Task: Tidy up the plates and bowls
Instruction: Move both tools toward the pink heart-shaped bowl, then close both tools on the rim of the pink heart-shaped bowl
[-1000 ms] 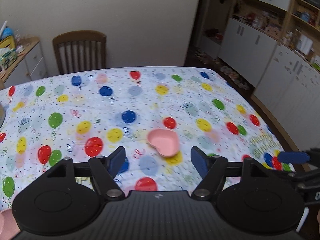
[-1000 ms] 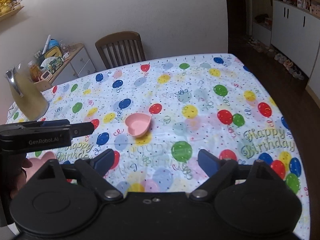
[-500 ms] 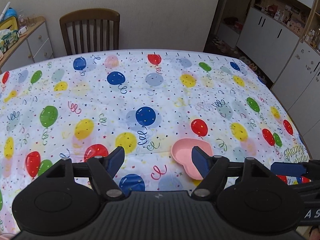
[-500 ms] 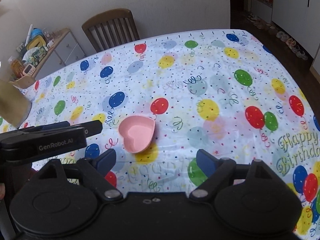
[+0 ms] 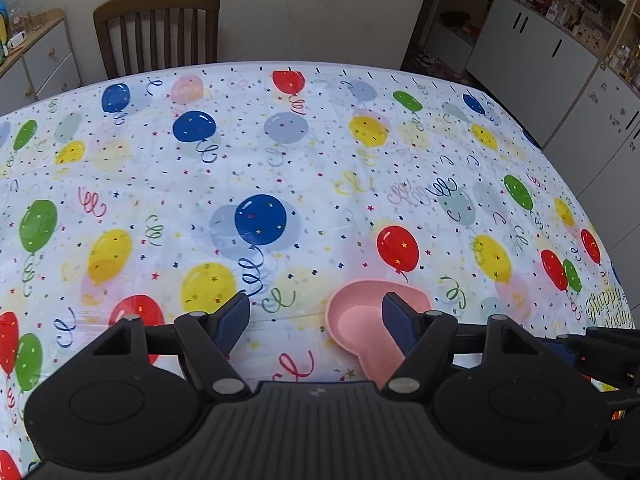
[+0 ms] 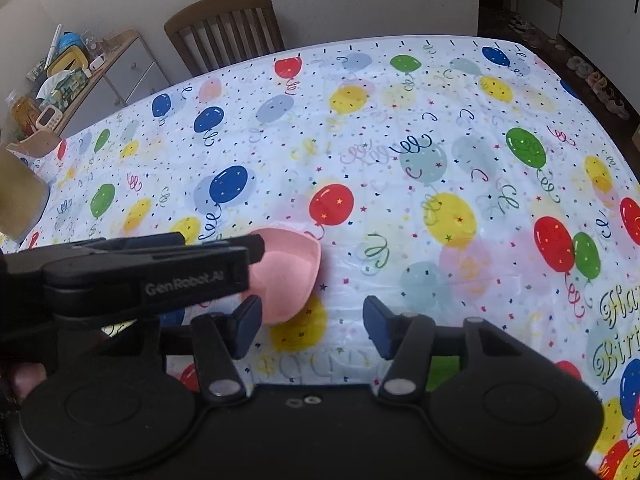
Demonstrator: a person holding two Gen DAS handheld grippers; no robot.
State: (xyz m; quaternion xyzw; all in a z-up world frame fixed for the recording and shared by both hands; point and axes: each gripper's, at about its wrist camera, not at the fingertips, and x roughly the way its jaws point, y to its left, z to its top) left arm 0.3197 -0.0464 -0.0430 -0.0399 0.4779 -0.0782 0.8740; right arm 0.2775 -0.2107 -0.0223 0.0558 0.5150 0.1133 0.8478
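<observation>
A pink heart-shaped bowl (image 5: 360, 320) sits on the balloon-print tablecloth (image 5: 320, 168). My left gripper (image 5: 316, 316) is open; its right finger (image 5: 396, 320) reaches over the bowl's inside while its left finger stays outside, so the bowl's left rim lies between the jaws. In the right wrist view the bowl (image 6: 288, 268) lies just ahead of my right gripper (image 6: 310, 324), which is open and empty, with its left fingertip (image 6: 248, 320) by the bowl's near edge. The left gripper (image 6: 152, 272) crosses in from the left and hides part of the bowl.
A wooden chair (image 5: 158, 30) stands at the table's far edge. A cluttered sideboard (image 6: 80, 76) is at the far left. A tan object (image 6: 20, 196) stands on the table's left edge. White cabinets (image 5: 560, 64) line the right wall.
Both grippers have moved forward and down toward the pink bowl. The left gripper's right finger now reaches over the bowl, and the right gripper has drawn close beside it.
</observation>
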